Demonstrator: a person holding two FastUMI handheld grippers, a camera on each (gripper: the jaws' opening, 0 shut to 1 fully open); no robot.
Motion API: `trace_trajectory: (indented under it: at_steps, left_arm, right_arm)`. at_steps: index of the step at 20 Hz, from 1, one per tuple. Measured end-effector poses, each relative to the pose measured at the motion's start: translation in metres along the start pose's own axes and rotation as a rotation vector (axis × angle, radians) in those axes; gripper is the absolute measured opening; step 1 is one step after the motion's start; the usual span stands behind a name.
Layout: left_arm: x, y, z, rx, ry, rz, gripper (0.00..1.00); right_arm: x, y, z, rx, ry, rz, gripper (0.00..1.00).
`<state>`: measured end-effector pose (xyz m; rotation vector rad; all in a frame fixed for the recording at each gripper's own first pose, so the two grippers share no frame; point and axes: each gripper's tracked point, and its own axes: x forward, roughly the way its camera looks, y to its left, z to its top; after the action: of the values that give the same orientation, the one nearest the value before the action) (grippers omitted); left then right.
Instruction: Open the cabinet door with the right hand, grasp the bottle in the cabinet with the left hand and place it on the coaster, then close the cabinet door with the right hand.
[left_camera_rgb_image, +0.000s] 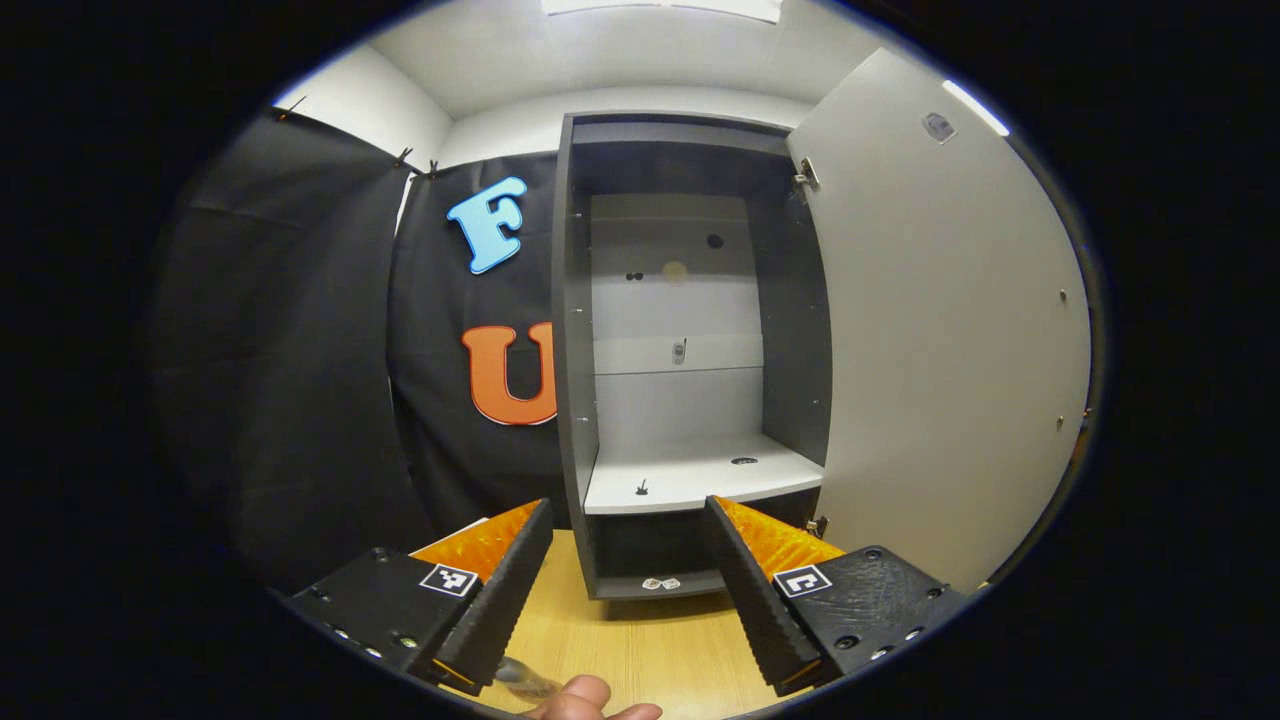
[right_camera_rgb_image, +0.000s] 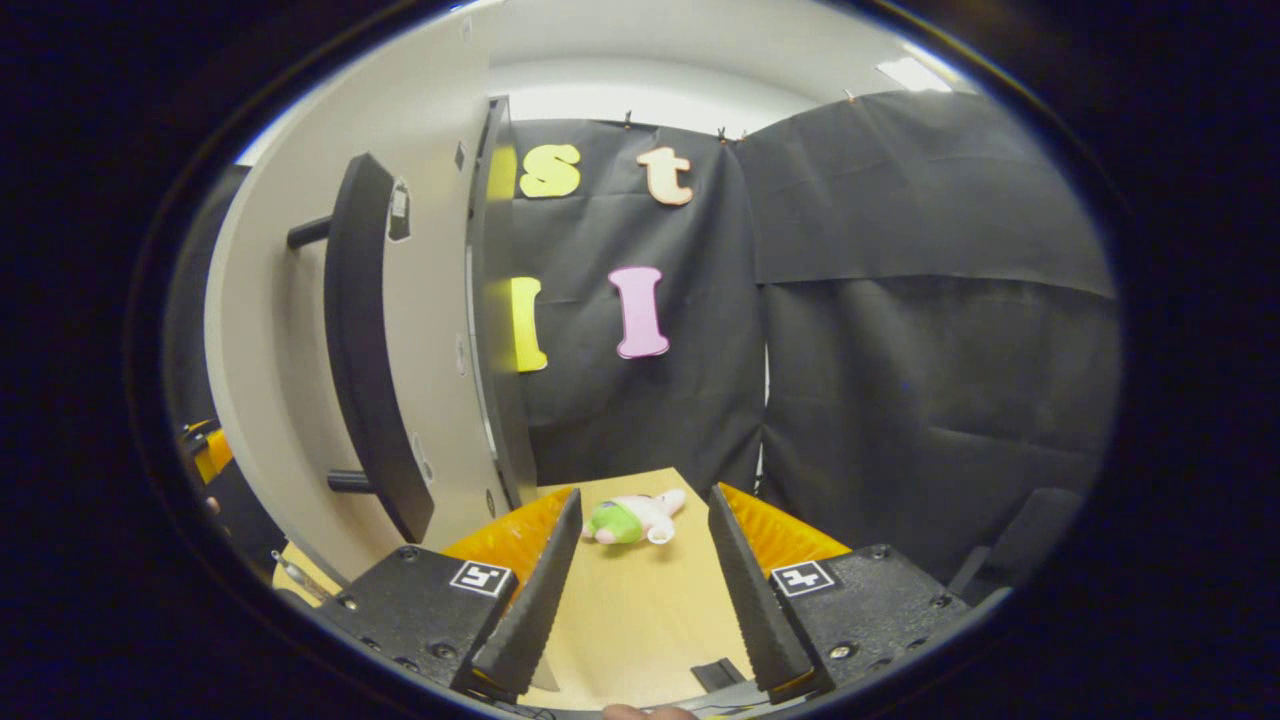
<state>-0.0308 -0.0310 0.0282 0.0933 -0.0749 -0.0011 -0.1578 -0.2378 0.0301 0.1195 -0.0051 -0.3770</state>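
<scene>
Cabinet: a tall dark grey cabinet (left_camera_rgb_image: 690, 330) stands straight ahead of the left gripper (left_camera_rgb_image: 625, 590), with a pale back wall and one white shelf (left_camera_rgb_image: 700, 470) low inside.
Door: the pale door (left_camera_rgb_image: 950, 340) is swung open, to the right of the left gripper; in the right gripper view it is on the left side and carries a long dark handle (right_camera_rgb_image: 365, 340) on two short posts.
Bottle: I cannot tell where it is; the shelf has only small dark marks on it.
Left gripper: fingers wide apart, nothing between them, above the wooden table (left_camera_rgb_image: 640, 640) in front of the cabinet.
Right gripper: the right gripper (right_camera_rgb_image: 640, 590) is also wide and holds nothing; the handle is just to its left, apart from the fingers.
Extra in left gripper view: part of a hand (left_camera_rgb_image: 585, 700) at the bottom edge.
Extra in right gripper view: a small soft toy (right_camera_rgb_image: 632, 518), green and pink, lies on the table ahead, between the fingers' line.
</scene>
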Motion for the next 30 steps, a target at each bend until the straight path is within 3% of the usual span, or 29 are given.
trace_trajectory:
  at_steps: [3,6,10,15,24,30]
  left_arm:
    - [0.005,-0.005,-0.003,-0.025,0.008,-0.01,0.92]
    - [0.007,-0.004,-0.003,-0.034,0.015,0.0,0.92]
    - [0.005,-0.004,-0.002,-0.044,0.016,-0.026,0.91]
    - [-0.001,0.002,-0.004,-0.043,0.018,-0.042,0.92]
    - [-0.01,0.022,-0.004,-0.041,0.012,-0.029,0.92]
    - [-0.015,0.048,-0.01,-0.056,0.028,0.013,0.92]
  right_arm:
    - [-0.004,0.011,0.013,0.089,0.007,0.054,0.8]
    - [-0.008,0.029,0.012,0.082,0.023,0.114,0.8]
    - [-0.014,0.03,0.019,0.048,-0.015,0.098,0.79]
    - [-0.02,0.044,0.024,0.138,-0.01,0.124,0.78]
    - [-0.038,0.128,0.011,0.09,0.008,0.298,0.8]
    - [-0.033,0.178,0.008,0.14,0.025,0.371,0.8]
